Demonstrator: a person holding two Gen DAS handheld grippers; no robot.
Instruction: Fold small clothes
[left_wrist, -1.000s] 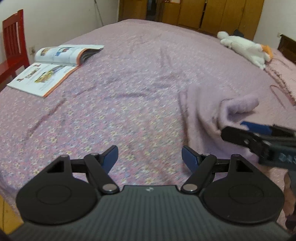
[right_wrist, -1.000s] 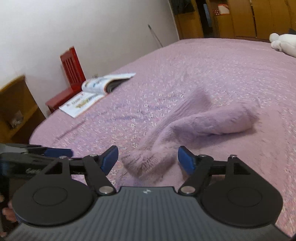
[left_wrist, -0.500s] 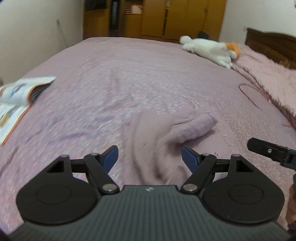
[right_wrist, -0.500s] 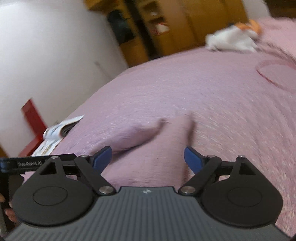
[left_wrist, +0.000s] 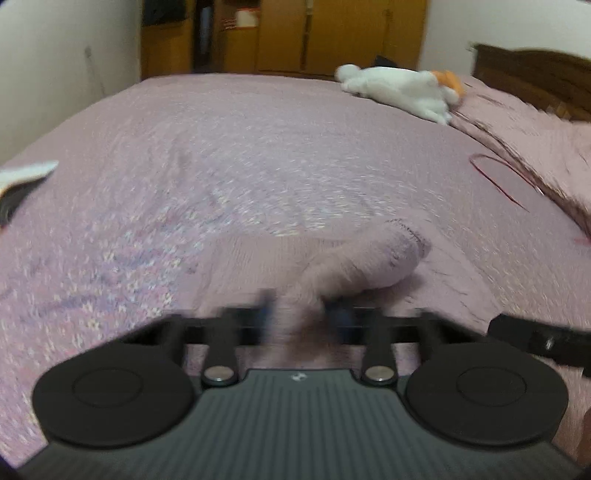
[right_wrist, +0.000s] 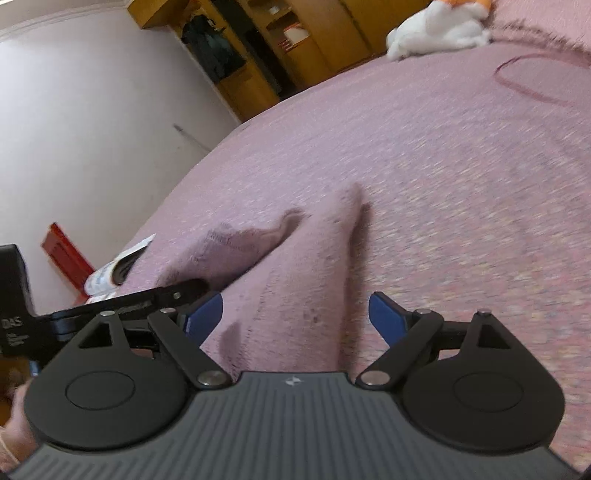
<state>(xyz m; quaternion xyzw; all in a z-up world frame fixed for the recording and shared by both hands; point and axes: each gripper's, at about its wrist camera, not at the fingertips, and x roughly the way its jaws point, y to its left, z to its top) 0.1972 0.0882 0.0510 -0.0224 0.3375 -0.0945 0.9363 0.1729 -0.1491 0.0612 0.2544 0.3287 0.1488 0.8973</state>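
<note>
We note the left tongs (left_wrist: 297, 312) have just snapped closed on the near edge of the pink knit garment (right_wrist: 295, 280) lying on the bed (right_wrist: 461, 166), right tongs (right_wrist: 295, 314) spread open over it; the soft, blurred pinch may slip or snag the bedspread.

White walls (right_wrist: 92, 110), wooden wardrobes (left_wrist: 332, 33) beyond the bed's far edge, dark headboard (left_wrist: 535, 81), red chair (right_wrist: 66, 254).

White letters "DAS" on left tool (right_wrist: 177, 295).
</note>
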